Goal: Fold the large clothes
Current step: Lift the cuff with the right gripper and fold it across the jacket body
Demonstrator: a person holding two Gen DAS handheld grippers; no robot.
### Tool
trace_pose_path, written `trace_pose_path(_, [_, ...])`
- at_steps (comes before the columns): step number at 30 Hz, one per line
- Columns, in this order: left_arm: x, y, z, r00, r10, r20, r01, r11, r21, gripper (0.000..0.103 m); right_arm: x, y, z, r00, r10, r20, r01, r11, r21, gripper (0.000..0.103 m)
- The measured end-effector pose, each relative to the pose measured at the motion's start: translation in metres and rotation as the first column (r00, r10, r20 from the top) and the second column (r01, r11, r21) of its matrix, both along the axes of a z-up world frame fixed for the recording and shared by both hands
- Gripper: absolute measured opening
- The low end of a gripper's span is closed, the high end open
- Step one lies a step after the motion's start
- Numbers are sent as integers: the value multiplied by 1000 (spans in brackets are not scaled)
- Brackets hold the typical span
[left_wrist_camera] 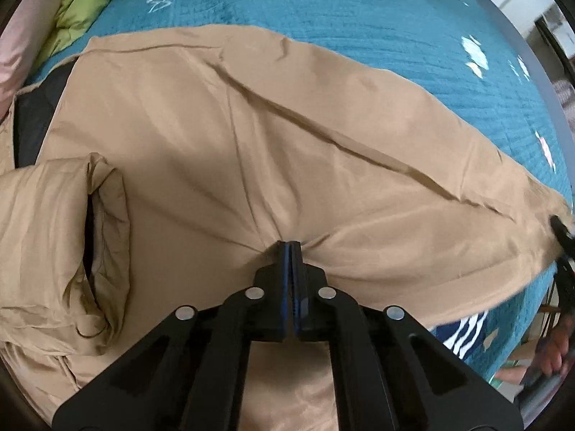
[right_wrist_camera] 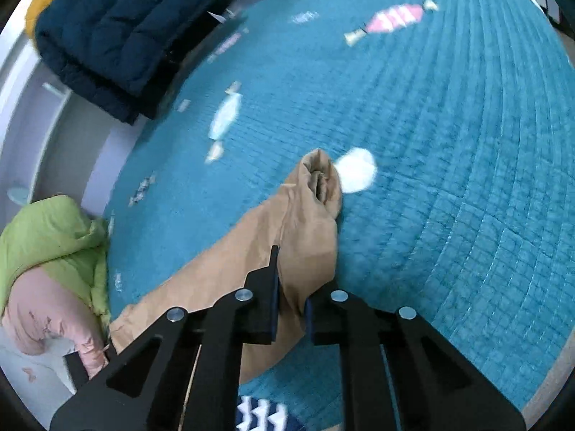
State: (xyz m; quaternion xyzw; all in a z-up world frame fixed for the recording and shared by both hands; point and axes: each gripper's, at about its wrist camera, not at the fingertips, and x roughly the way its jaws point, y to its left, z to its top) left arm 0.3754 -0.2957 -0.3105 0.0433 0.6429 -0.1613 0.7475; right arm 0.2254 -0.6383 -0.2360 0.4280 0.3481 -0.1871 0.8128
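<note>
The left gripper [left_wrist_camera: 290,246] is clenched on a pinch of the tan jacket [left_wrist_camera: 222,136], creases fanning out from its closed jaws. The jacket lies spread across the teal quilt [left_wrist_camera: 323,10] on the bed, one sleeve folded over its body near the left of that view. The right gripper [right_wrist_camera: 291,280] grasps the other sleeve [right_wrist_camera: 305,222], fabric bunched between its jaws and the cuff lying ahead on the quilt. A folded navy jacket [right_wrist_camera: 118,32] sits at the bed's far edge; green and pink garments [right_wrist_camera: 54,251] are heaped at another edge.
</note>
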Motion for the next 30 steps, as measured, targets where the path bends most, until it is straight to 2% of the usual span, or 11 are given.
trace_pose_path(3, [4,5,-6,999,36,-6,-36,999,-31,2,9,24,38,998,49,34,-46,996,-82,10])
trace_pose_path(7, [2,4,-6,1000,25,18,-25,999,-23,2,27,58,83,981,158,114,-142,981,-134,10])
trace_pose_path(12, [2,9,-10,999,44,9,-44,998,-54,2,49,124,138,919,339,201,-305,934,-184,9])
trace_pose_path(16, [4,13,-4,1000,21,-12,-22,998,-53,2,65,176,161,878,443,183,-399,887,-232,9])
trace_pose_path(18, [3,20,10,1000,25,-19,-26,998,-61,2,74,201,168,862,476,173,-434,871,-231,9])
trace_pose_path(21, [-1,44,40,999,48,24,-46,995,-86,2,78,227,175,841,511,176,-469,852,-234,9])
trace_pose_path(26, [-7,105,93,988,103,115,-92,991,-94,2,94,279,182,806,568,166,-529,817,-228,9])
trace_pose_path(30, [-15,160,117,975,146,168,-135,988,-75,2,106,331,180,773,618,142,-581,780,-230,9])
